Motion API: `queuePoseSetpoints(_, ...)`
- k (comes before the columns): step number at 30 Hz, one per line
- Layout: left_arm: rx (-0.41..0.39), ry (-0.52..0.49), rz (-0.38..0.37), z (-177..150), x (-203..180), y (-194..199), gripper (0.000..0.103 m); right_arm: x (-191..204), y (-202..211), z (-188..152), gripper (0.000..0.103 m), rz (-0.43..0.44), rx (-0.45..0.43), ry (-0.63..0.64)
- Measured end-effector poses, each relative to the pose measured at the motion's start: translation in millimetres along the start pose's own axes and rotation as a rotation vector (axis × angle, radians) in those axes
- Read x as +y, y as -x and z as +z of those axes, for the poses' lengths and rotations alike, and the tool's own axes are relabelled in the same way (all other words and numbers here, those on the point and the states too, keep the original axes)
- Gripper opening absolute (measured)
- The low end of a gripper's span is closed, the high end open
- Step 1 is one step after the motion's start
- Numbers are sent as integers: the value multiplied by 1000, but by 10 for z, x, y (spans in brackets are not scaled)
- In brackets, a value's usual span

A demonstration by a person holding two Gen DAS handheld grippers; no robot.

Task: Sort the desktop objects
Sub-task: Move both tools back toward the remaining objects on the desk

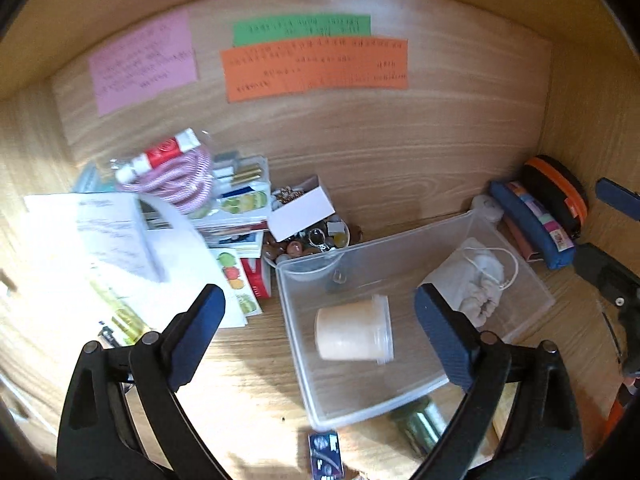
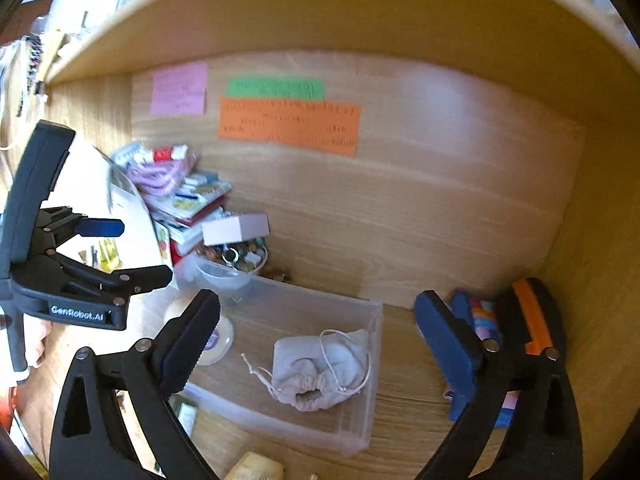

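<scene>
Both tools, left (image 1: 320,332) and right (image 2: 316,336), wide open, empty.

Home study or dorm desk nook. Wood-grain surface (image 1: 256,392) boxed in by wooden back panel and side walls, shelf (image 2: 280,12) overhead. Coloured handwritten notes (image 1: 316,68) stuck upper centre; stacked booklets (image 1: 240,208) centre left; pencil case (image 1: 532,228) far right.

pink note (image 1: 142,62), green note (image 1: 302,28), orange note (image 1: 316,68)
</scene>
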State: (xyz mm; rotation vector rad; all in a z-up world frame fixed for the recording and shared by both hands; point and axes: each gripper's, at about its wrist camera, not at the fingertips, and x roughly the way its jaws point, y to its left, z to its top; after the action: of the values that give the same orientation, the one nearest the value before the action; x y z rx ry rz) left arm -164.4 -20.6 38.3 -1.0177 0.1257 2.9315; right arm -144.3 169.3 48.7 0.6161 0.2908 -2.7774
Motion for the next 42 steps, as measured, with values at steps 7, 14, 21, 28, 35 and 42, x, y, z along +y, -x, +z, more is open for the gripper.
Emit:
queuePoseSetpoints(7, -44, -9, 20, -216, 4, 374, 101, 104, 510, -130, 103, -13, -50, -18)
queuePoseSetpoints(14, -71, 7, 10, -547, 35, 715, 102, 208, 792, -399, 103, -31, -41, -33)
queuePoseSetpoints(21, -36, 12, 10, -930, 69, 784, 102, 283, 884, -726, 103, -64, 2, -45)
queuePoseSetpoints(28, 41, 43, 11, -1343, 149, 674, 102, 244, 874, -1029, 103, -78, 60, -101)
queuePoseSetpoints(35, 122, 81, -6, -1776, 247, 593, 102, 140, 754, -1426, 103, -54, 177, -199)
queuePoseSetpoints(42, 190, 84, -48, -1978, 215, 455, 102, 136, 674, -1711, 103, -83, 255, -162)
